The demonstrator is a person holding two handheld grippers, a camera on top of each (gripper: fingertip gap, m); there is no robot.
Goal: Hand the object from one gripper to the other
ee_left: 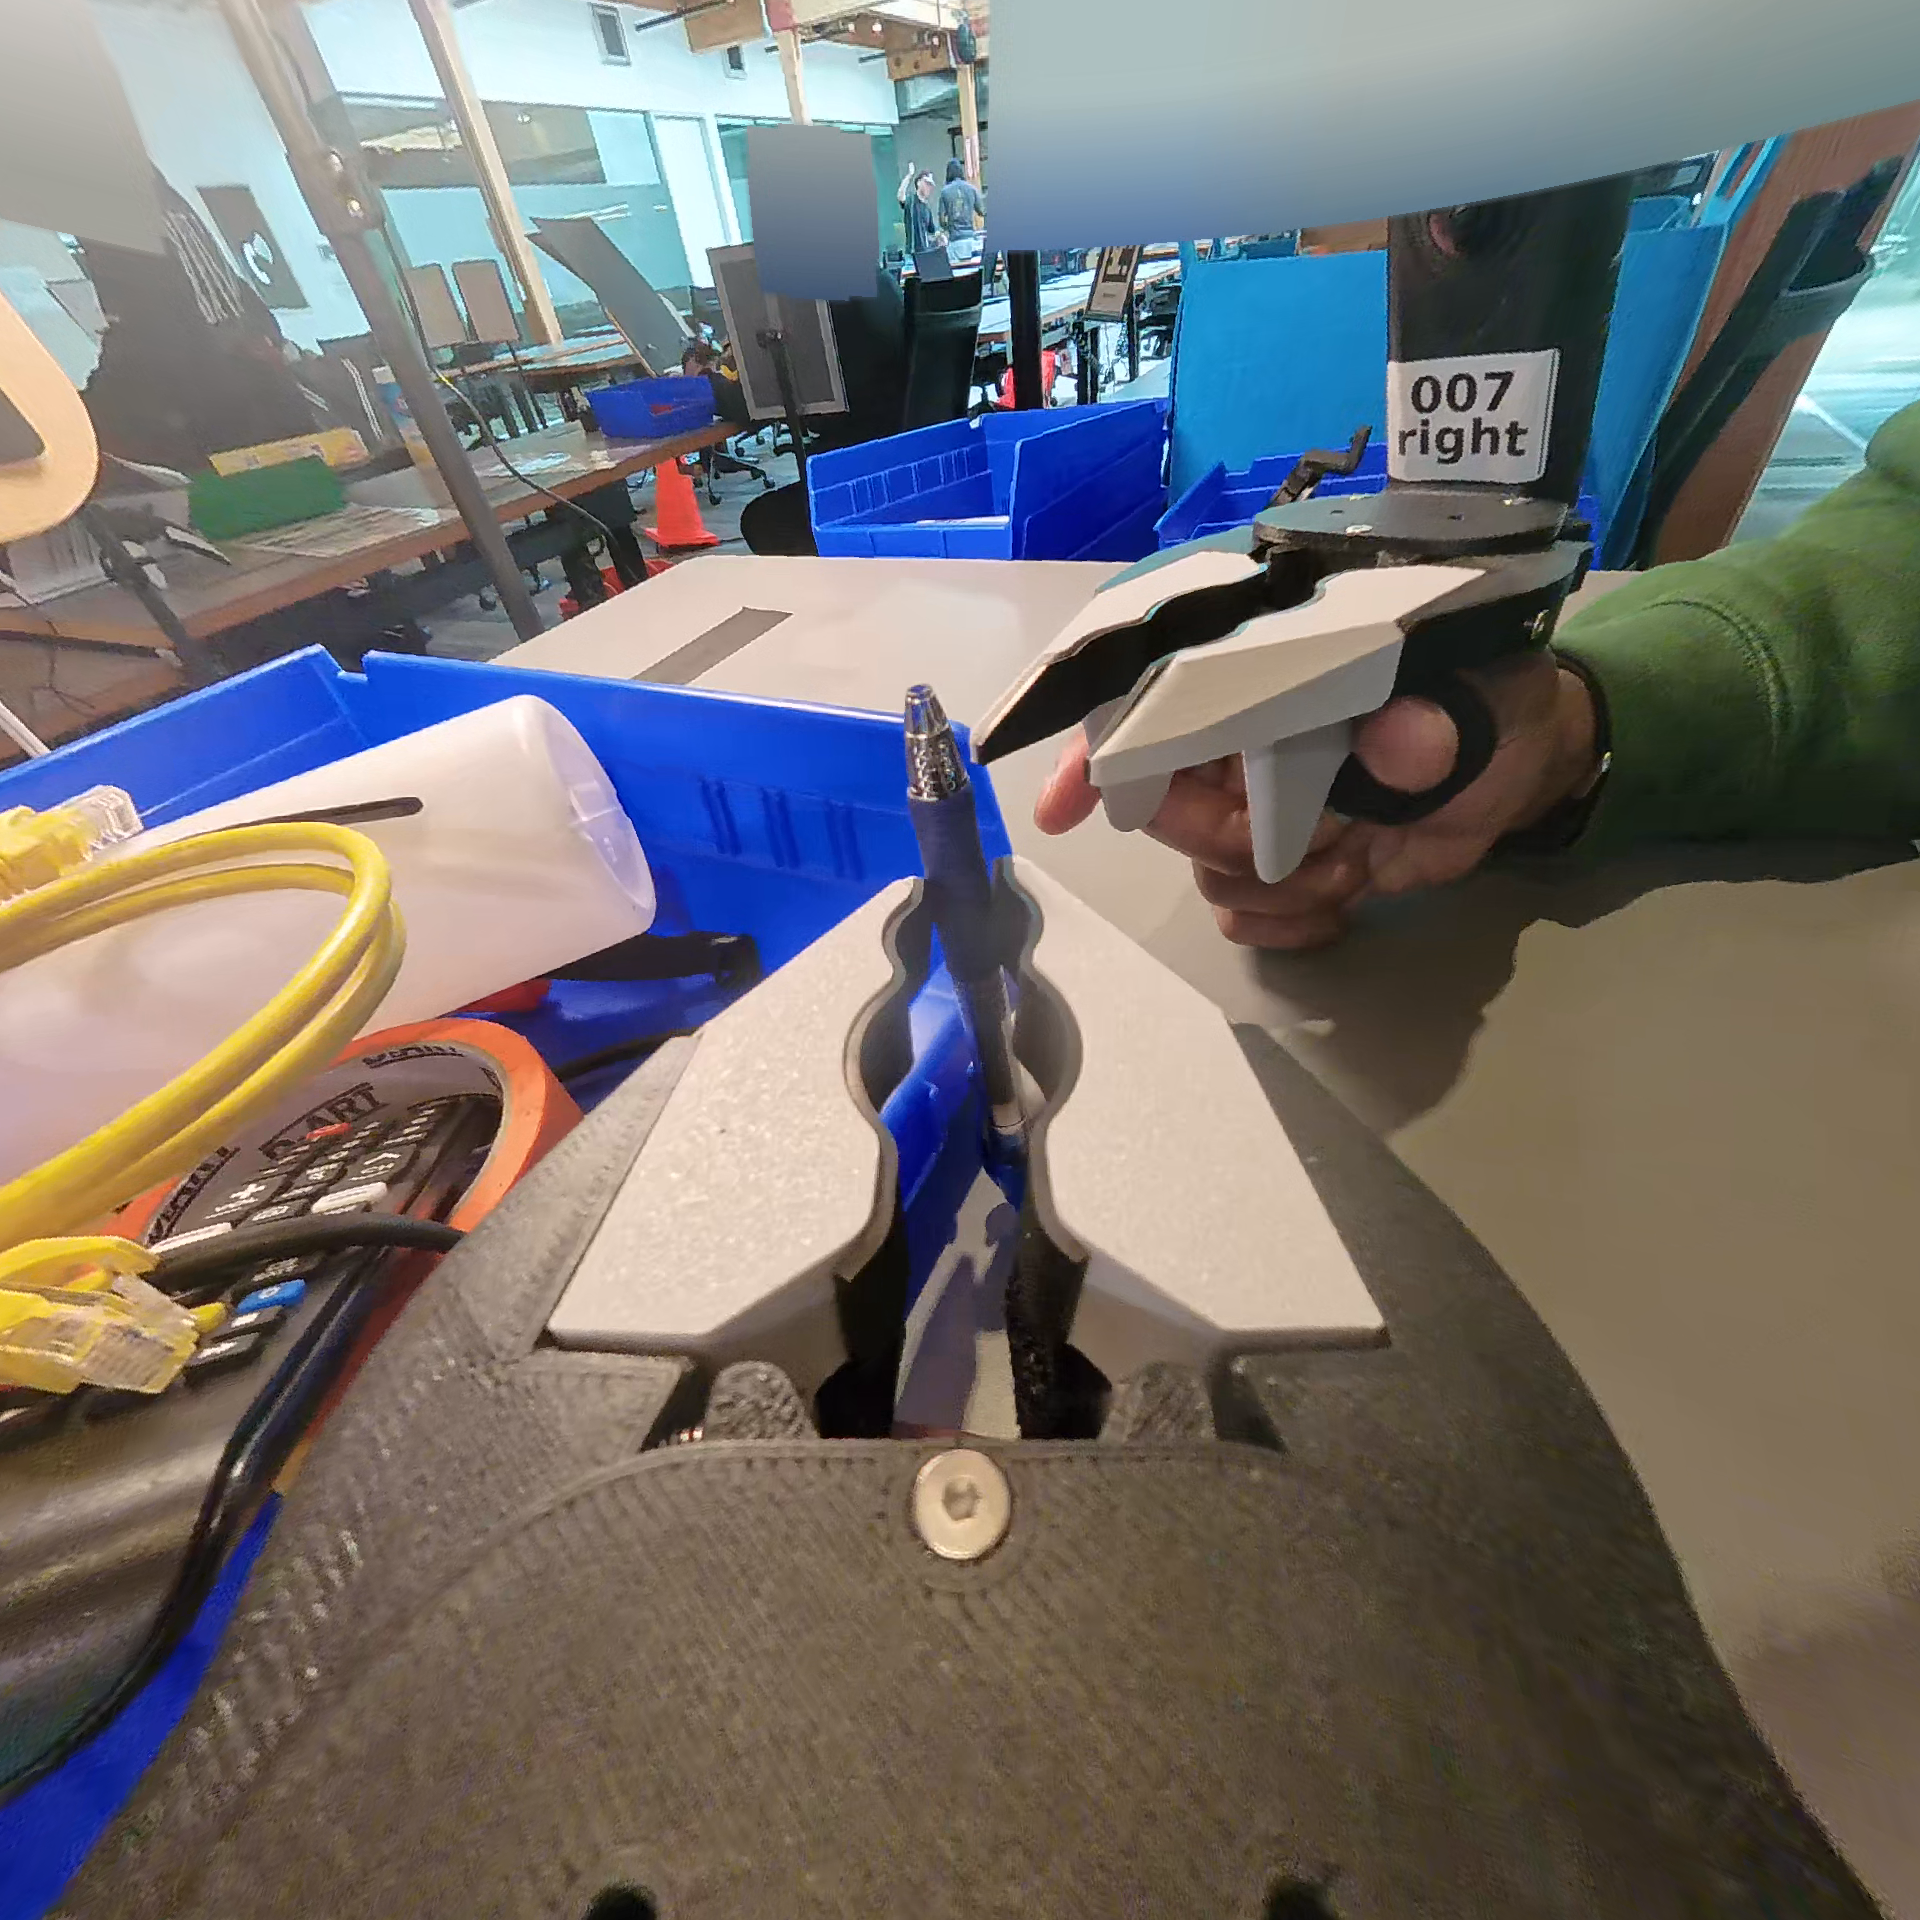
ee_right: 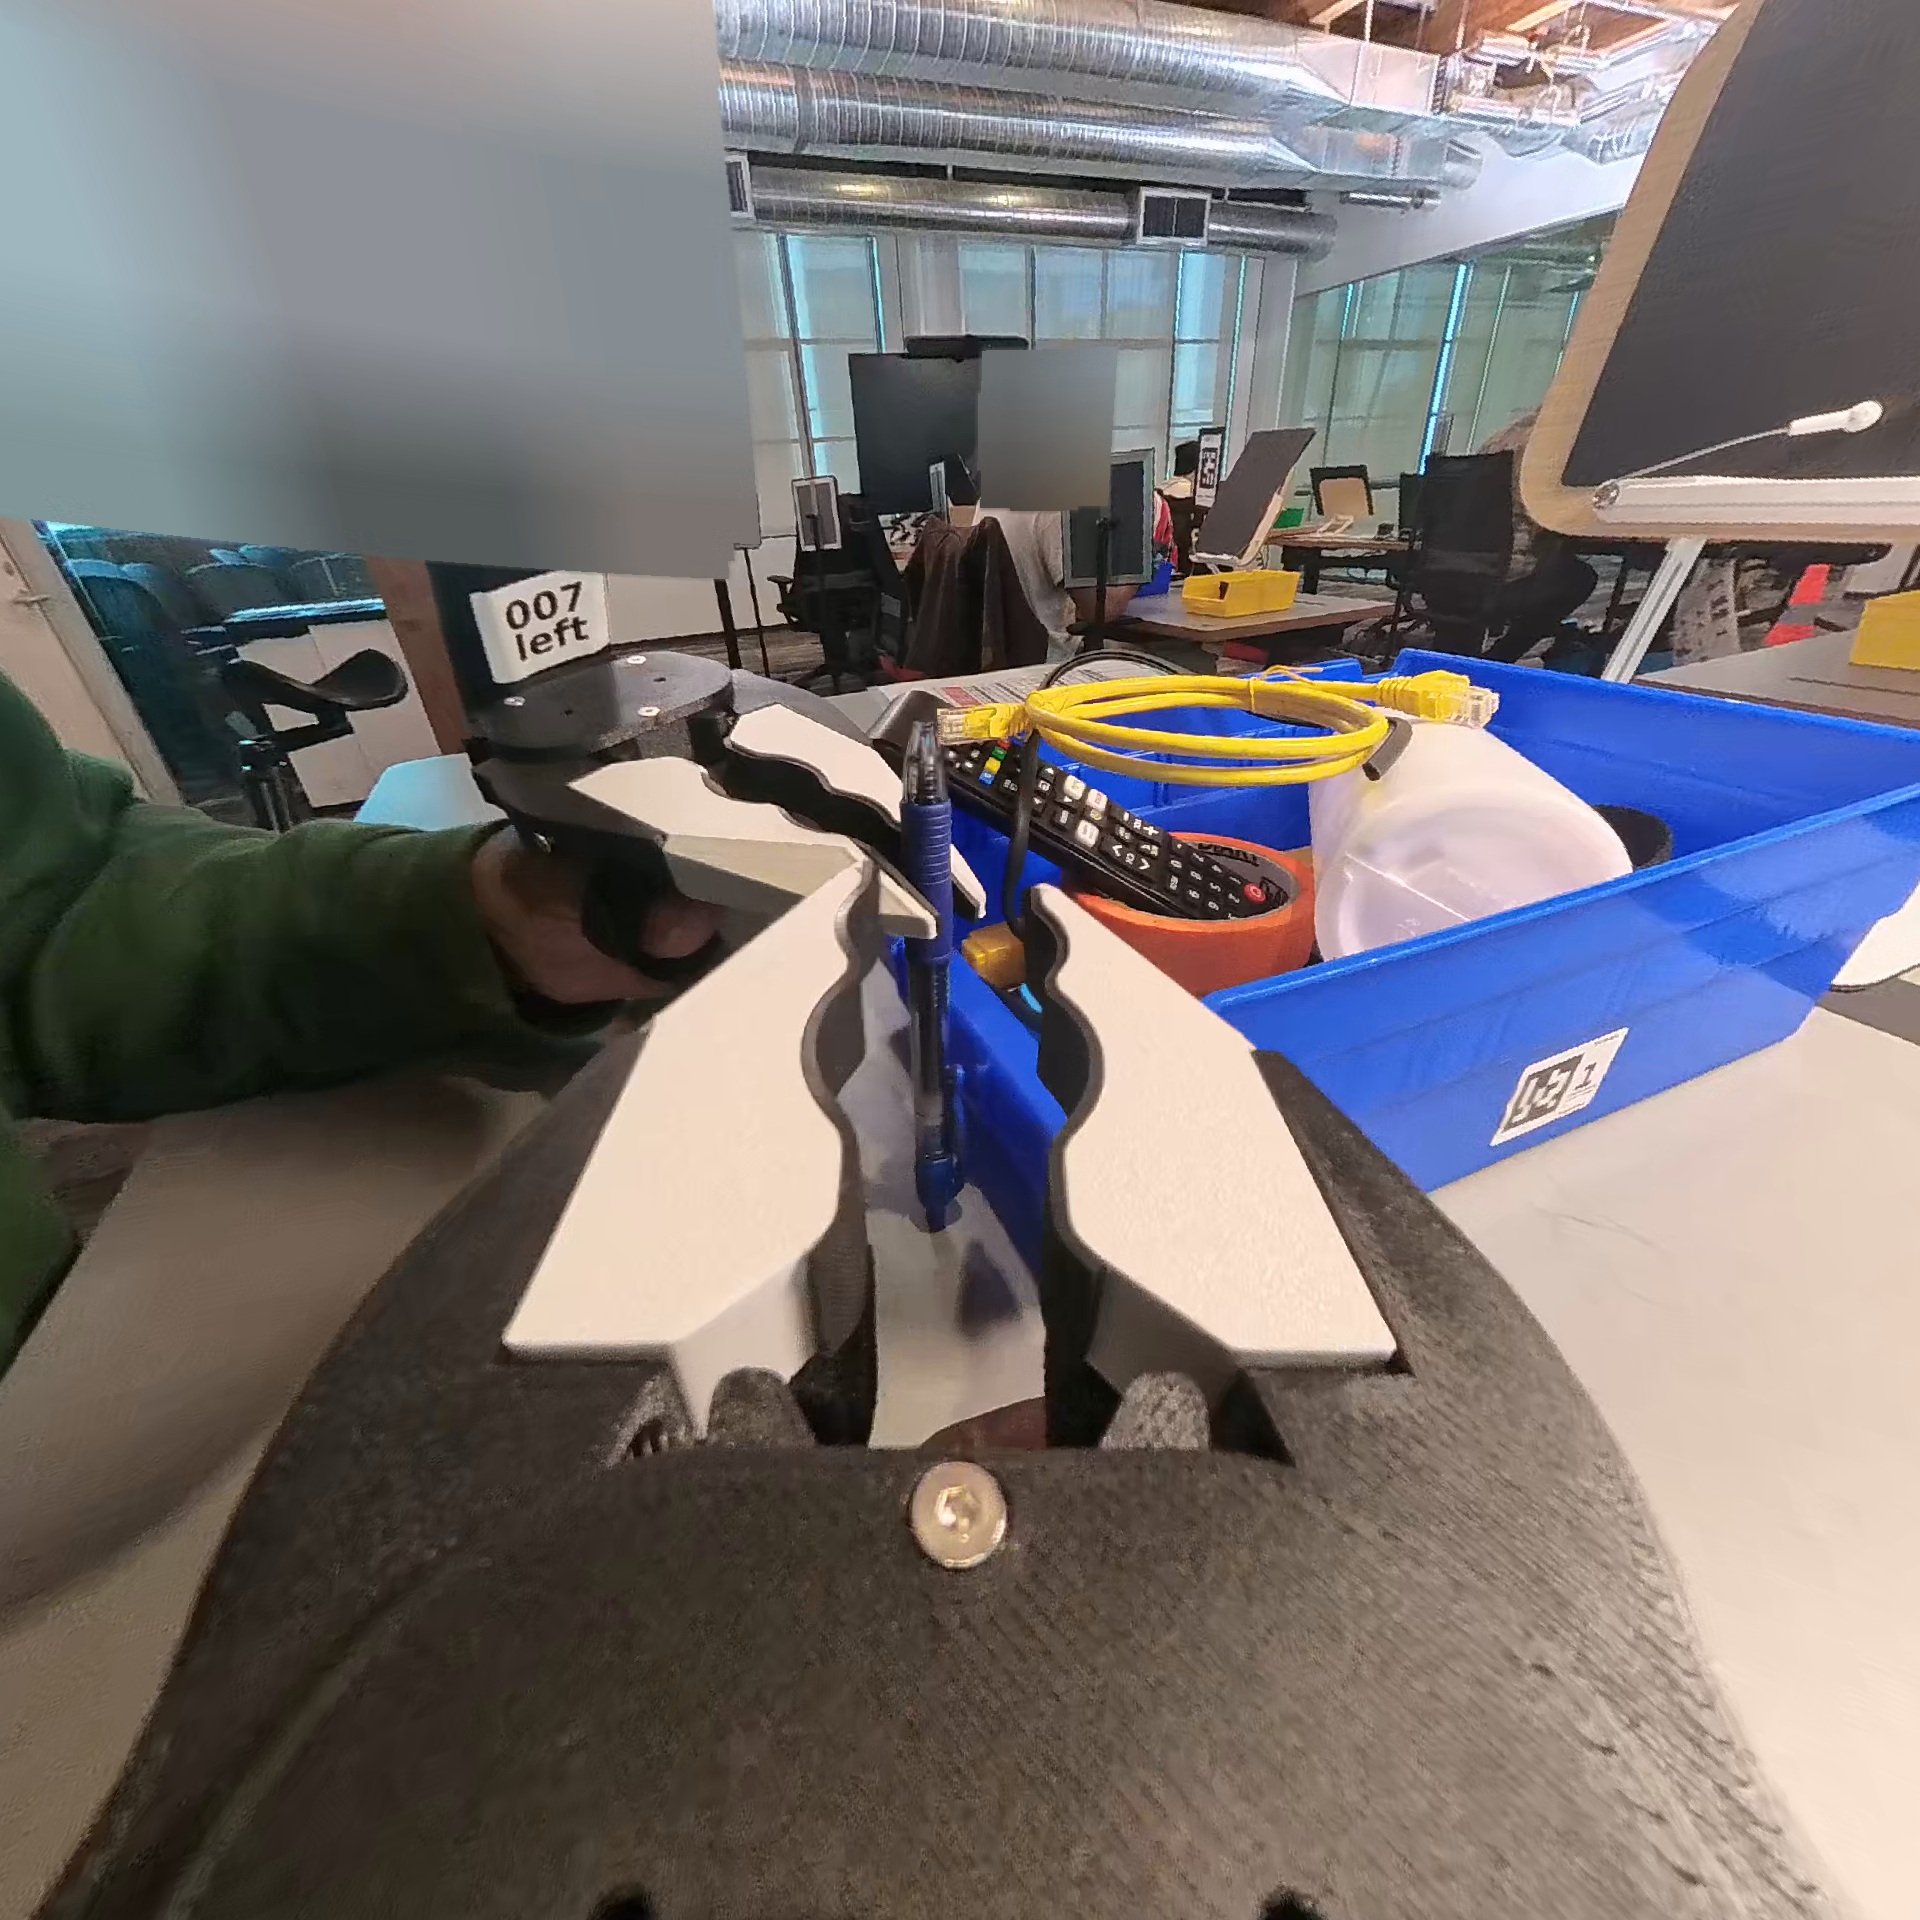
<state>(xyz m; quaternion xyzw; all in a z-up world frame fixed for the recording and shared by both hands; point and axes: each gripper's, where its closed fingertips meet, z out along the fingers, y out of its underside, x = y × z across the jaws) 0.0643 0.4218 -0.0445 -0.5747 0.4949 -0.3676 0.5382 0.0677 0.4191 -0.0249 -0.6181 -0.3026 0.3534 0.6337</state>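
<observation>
The left tongs (ee_left: 961, 894) are closed on the pen (ee_left: 940, 790), pinching its blue grip near the finger ends so the chromed tip stands up clear of them. The right tongs (ee_right: 951, 914) are open and hold nothing. In their own view the pen (ee_right: 928, 831) stands upright in the gap between the two fingers, touching neither that I can see.

This looks like the approach before the handover: giver holding, receiver lined up but not yet gripping. The next move calls for the right tongs to close on a free stretch of the barrel, above or below the left grip, and only then for the left to let go.

The left view shows the right tongs (ee_left: 1023, 717) from the side, their ends just beside the pen tip; how wide they are parted is hard to read there. The right view settles that, and shows the pen's lower barrel hanging below the left tongs (ee_right: 951, 909). Beyond both, a blue bin (ee_right: 1558, 997) sits on the bench (ee_right: 1662, 1351).
</observation>
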